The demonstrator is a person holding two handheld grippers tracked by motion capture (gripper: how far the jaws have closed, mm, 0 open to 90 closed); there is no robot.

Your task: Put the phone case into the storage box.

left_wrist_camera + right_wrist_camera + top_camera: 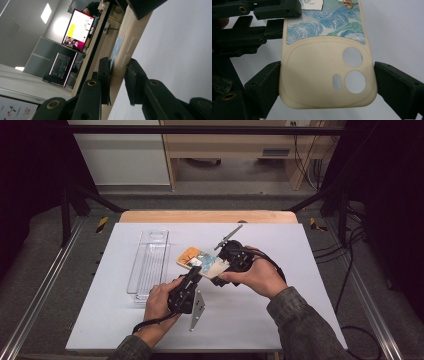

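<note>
A cream phone case (202, 261) with a blue wave picture and an orange corner is held above the white table (260, 320), between both grippers. My right gripper (220, 270) is shut across the width of its camera end. In the right gripper view the two jaws press on the case (317, 65) from both sides of my right gripper (327, 75), next to the camera cut-outs. My left gripper (193, 273) pinches one long edge. In the left gripper view my left gripper (117, 75) has a pad on each face of the case (125, 47). One of its fingers (275, 10) lies on the wave picture.
A clear plastic tray (149, 262) lies lengthwise on the table, just left of the left hand. A wooden strip (207, 216) runs along the table's far edge. Lit monitors (78, 30) stand off in the room in the left gripper view.
</note>
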